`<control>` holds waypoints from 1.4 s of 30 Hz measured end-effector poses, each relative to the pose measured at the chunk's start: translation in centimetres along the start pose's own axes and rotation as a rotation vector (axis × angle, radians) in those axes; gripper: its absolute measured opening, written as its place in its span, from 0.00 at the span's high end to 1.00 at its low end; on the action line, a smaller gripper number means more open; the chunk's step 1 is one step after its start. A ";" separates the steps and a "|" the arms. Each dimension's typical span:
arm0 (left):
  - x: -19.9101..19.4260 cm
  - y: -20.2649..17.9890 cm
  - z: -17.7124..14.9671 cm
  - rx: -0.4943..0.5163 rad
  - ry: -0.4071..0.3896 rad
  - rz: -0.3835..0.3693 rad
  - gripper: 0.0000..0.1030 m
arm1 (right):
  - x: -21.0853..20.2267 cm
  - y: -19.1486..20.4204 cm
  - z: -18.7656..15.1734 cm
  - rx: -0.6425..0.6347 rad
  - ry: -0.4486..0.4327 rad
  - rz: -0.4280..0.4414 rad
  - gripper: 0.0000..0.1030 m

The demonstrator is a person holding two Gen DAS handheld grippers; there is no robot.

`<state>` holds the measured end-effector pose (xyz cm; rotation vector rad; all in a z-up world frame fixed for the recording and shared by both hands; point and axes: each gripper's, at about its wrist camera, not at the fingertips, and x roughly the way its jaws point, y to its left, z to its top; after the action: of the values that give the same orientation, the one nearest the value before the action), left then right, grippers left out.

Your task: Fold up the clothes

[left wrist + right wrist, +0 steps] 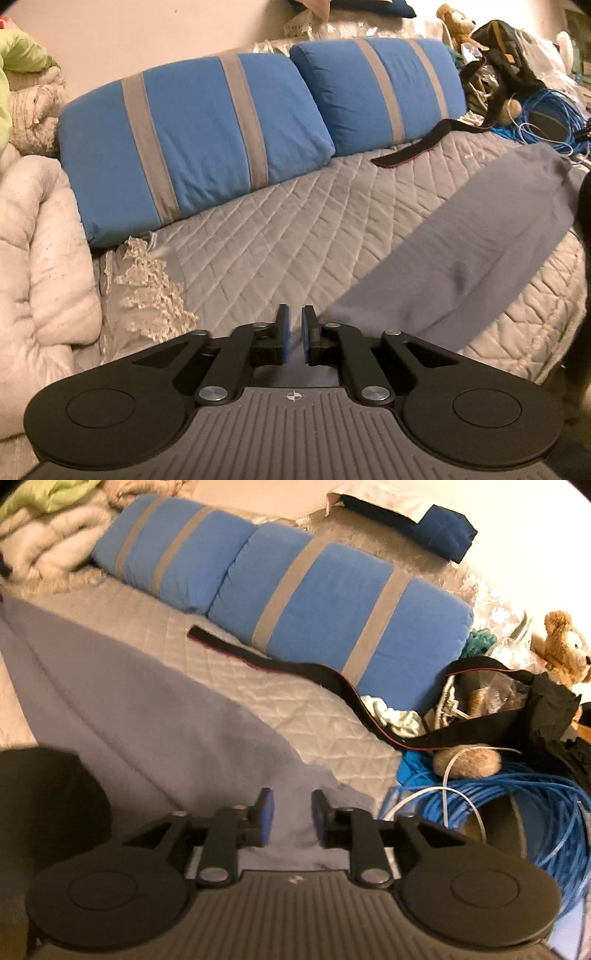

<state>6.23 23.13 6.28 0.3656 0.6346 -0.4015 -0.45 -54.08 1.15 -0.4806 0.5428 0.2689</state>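
Observation:
A grey-blue garment (480, 229) lies spread in a long band across the quilted grey bed cover (295, 221), running from beside my left gripper up to the far right. My left gripper (295, 321) hovers over the bed with its blue pads a narrow gap apart and nothing between them; the garment's near corner lies just right of its right finger. In the right wrist view the same garment (147, 716) fills the lower left. My right gripper (292, 812) stands open above the garment's edge, with cloth below the gap but not pinched.
Two blue pillows with grey stripes (192, 140) line the far side of the bed. A black strap (295, 668) lies before them. A blue cable coil (535, 805), bags and a teddy bear (565, 646) crowd the right. A white comforter (44, 258) is heaped on the left.

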 end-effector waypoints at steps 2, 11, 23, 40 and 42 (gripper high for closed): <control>-0.7 -0.3 0.6 -0.005 -0.007 -0.001 0.64 | -0.1 0.2 -0.5 -0.039 0.022 -0.005 0.42; -0.7 -6.6 4.8 0.081 -0.045 -0.044 0.44 | 3.1 1.8 -3.2 -0.316 0.155 -0.138 0.34; 2.9 -17.3 9.3 0.150 -0.111 -0.194 0.43 | 8.4 3.2 -4.3 -0.575 0.179 -0.214 0.38; 11.0 -33.8 11.2 0.458 -0.081 -0.176 0.43 | 8.7 -2.3 6.2 -0.609 0.188 -0.112 0.92; 12.0 -35.4 11.1 0.525 -0.066 -0.169 0.43 | 8.5 -2.9 7.4 -0.604 0.183 -0.111 0.92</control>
<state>4.03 -15.25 -0.30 0.7976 0.4899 -0.7417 10.82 -51.79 3.03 -1.1263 0.6080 0.2824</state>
